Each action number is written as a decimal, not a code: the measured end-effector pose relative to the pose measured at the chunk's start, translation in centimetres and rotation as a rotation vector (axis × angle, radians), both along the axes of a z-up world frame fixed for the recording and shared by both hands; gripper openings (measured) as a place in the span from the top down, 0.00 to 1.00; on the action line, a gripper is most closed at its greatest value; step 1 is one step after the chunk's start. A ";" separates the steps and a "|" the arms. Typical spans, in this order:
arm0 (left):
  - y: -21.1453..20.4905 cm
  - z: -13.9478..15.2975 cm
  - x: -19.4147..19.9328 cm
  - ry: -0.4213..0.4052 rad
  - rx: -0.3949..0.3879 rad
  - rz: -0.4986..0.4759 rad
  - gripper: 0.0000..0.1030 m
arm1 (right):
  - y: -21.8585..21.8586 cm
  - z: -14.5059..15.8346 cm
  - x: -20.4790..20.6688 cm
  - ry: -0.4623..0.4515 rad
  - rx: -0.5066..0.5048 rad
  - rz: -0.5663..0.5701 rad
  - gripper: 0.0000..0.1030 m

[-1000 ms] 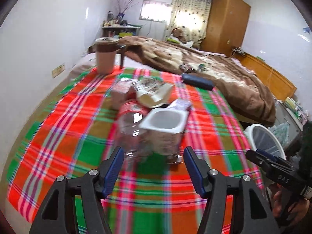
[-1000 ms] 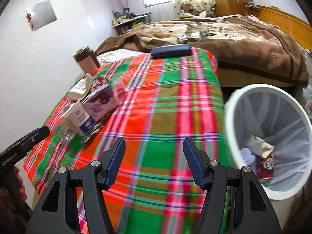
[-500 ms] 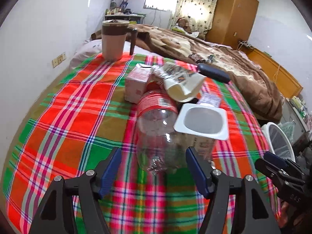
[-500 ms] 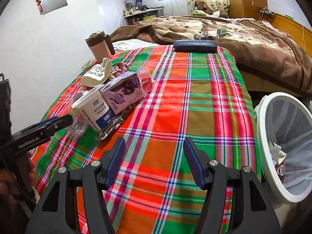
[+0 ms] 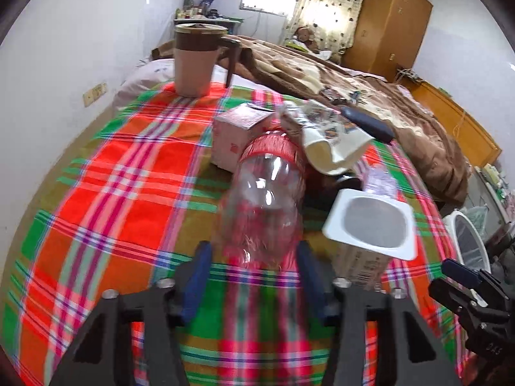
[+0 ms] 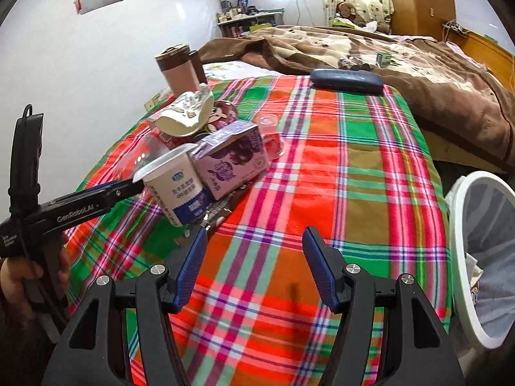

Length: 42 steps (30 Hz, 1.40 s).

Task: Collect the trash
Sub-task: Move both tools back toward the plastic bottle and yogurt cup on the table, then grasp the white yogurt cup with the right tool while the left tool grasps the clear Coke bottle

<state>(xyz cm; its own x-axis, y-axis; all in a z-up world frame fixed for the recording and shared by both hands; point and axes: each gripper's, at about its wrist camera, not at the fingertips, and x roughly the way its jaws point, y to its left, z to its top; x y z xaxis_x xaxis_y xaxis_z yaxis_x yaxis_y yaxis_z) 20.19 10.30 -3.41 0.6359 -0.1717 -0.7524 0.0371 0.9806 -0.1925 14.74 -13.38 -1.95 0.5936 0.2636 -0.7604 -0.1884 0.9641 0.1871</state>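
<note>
Since drawing closer, bottle [image 5: 264, 202] between fingers [image 5: 198, 270].

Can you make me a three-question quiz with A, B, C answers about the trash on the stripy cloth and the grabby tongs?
1. Where is the white round trash bin?
A. on the cloth
B. beside the table's right edge
C. on the bed

2. What colour is the label on the clear plastic bottle lying on its side?
A. red
B. blue
C. yellow

3. How are the left tongs?
A. shut on the white yogurt cup
B. shut on nothing
C. open, one finger at each side of the bottle's end

Answers:
1 B, the bin stands lower, past the plaid cloth's edge.
2 A, a red band wraps the bottle.
3 C, the blue fingers stand apart.
</note>
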 end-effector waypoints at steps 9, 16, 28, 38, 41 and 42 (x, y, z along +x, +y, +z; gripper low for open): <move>3.1 -0.4 -0.4 0.013 0.006 0.050 0.64 | 2.3 -0.3 0.5 -0.002 0.036 0.072 0.39; 4.2 0.3 -0.7 0.002 0.017 0.043 0.64 | 4.9 -0.1 1.0 -0.056 0.009 0.152 0.39; 4.2 2.2 -0.1 -0.046 0.024 0.016 0.46 | 6.8 -0.7 3.1 -0.044 -0.011 0.116 0.39; 3.4 3.4 2.3 -0.077 0.056 -0.043 0.32 | 5.9 -1.2 3.5 -0.050 0.033 0.053 0.41; 3.0 3.4 3.1 -0.070 0.061 -0.059 0.30 | 5.6 -1.0 3.2 -0.065 0.034 0.036 0.42; 2.6 3.2 3.4 -0.062 0.064 -0.077 0.30 | 5.5 -1.0 3.2 -0.068 0.037 0.031 0.42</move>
<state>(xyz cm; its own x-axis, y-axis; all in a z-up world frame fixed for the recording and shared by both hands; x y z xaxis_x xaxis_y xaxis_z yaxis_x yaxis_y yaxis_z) 23.57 12.93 -0.20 0.6686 -0.1750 -0.7228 0.1232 0.9846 -0.1244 17.96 -7.90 -2.98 0.6345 0.3097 -0.7081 -0.2316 0.9503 0.2081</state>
